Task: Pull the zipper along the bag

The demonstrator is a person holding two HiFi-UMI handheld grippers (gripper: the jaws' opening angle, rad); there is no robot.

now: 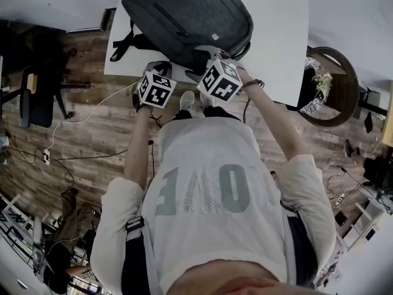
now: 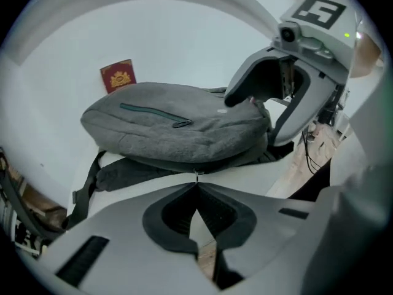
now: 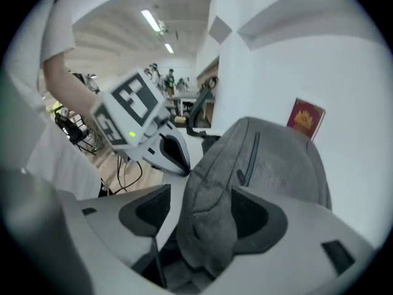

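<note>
White table [image 1: 279,35], bag [image 1: 190,17] at edge, left gripper [image 2: 196,187] pinching zipper pull [image 2: 196,176], right gripper [image 3: 201,195] spread astride bag

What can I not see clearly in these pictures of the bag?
Head view: jaws of the left gripper and right gripper, hidden under their marker cubes.
Left gripper view: the zipper pull at the shut tips, too small to judge grip.
Right gripper view: lower edge of the red booklet, behind the bag; print too small.
</note>
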